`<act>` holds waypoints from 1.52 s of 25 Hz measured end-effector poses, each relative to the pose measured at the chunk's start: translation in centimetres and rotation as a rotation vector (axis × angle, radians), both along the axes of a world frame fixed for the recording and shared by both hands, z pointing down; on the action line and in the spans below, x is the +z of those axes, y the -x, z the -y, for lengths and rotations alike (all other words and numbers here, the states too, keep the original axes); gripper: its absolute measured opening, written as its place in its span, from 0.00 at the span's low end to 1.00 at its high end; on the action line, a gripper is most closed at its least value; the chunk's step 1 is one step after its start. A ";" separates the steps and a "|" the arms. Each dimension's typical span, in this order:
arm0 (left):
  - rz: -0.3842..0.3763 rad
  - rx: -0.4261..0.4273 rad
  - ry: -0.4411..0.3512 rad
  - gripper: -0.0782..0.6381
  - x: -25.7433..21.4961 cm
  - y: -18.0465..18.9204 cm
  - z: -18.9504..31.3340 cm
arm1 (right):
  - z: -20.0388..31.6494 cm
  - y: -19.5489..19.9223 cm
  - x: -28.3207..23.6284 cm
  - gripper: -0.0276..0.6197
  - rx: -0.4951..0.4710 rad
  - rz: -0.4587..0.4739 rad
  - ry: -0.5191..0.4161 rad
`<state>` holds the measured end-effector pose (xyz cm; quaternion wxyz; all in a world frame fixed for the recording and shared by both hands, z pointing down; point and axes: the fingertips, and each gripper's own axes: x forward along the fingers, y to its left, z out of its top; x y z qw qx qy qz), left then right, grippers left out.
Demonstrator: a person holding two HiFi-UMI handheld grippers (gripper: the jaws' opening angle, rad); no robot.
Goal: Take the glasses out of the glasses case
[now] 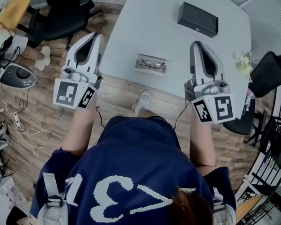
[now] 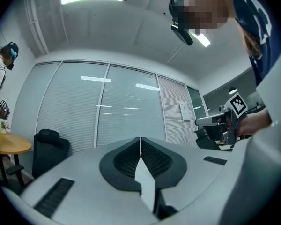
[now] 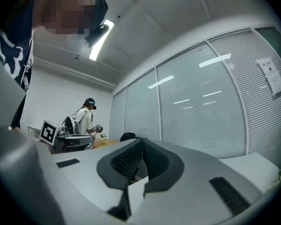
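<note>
A pair of dark-rimmed glasses (image 1: 153, 64) lies in a shallow pale open case (image 1: 139, 65) near the front edge of the grey table (image 1: 145, 22). A closed black box-shaped case (image 1: 197, 18) sits farther back. My left gripper (image 1: 99, 34) hovers by the table's left edge and my right gripper (image 1: 195, 44) is right of the glasses. Both are shut and hold nothing. Each gripper view looks across the room, away from the table: the left gripper (image 2: 140, 138) and the right gripper (image 3: 141, 139) show jaws meeting at their tips.
A black office chair (image 1: 65, 8) stands left of the table and a yellow round table (image 1: 16, 6) at far left. White flowers (image 1: 243, 61) and a black bag (image 1: 271, 71) are on the right. Another person (image 3: 84, 122) stands across the room.
</note>
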<state>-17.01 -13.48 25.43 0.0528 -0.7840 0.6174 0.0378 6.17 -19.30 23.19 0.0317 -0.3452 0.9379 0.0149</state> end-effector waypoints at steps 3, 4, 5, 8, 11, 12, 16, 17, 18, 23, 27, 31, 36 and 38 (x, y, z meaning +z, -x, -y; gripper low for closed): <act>-0.009 -0.025 -0.002 0.14 0.2 -0.3 2.7 | 2.9 -0.6 1.0 0.08 -0.015 -0.008 0.020; -0.019 -0.034 0.005 0.14 0.6 -0.3 3.4 | 3.7 -0.7 1.3 0.08 -0.016 -0.003 0.029; -0.032 -0.042 0.014 0.14 0.9 -0.3 4.1 | 4.4 -0.8 1.6 0.08 -0.017 0.001 0.039; -0.060 -0.043 0.040 0.14 2.0 -0.7 5.7 | 5.6 -0.6 2.6 0.08 -0.018 -0.007 0.063; -0.061 -0.014 0.061 0.14 2.9 -1.4 7.2 | 6.3 -0.4 3.8 0.08 -0.009 -0.018 0.091; -0.060 -0.001 0.068 0.14 3.2 -1.7 7.6 | 6.5 -0.2 4.1 0.08 -0.006 -0.023 0.101; -0.057 0.047 0.094 0.14 4.3 -2.1 9.2 | 7.1 0.6 6.0 0.08 0.001 -0.075 0.137; -0.055 0.056 0.100 0.14 4.6 -2.2 9.5 | 7.1 0.9 6.9 0.08 -0.009 -0.099 0.155; -0.053 0.065 0.107 0.14 5.0 -2.3 9.7 | 7.0 1.4 8.1 0.08 -0.030 -0.130 0.181; -0.062 0.090 0.169 0.14 7.6 -2.2 10.1 | 5.1 4.8 17.4 0.09 -0.161 -0.388 0.346; -0.071 0.090 0.214 0.14 9.7 -1.5 10.1 | 1.7 6.7 25.3 0.12 -0.310 -0.635 0.445; -0.078 0.089 0.256 0.14 11.4 -0.7 9.9 | -1.0 6.7 31.4 0.15 -0.411 -0.864 0.478; -0.097 0.092 0.294 0.14 12.9 -0.2 9.6 | -2.1 6.3 36.1 0.19 -0.488 -1.114 0.448; -0.102 0.091 0.297 0.14 13.1 -0.2 9.7 | -2.1 6.4 37.2 0.18 -0.514 -1.181 0.432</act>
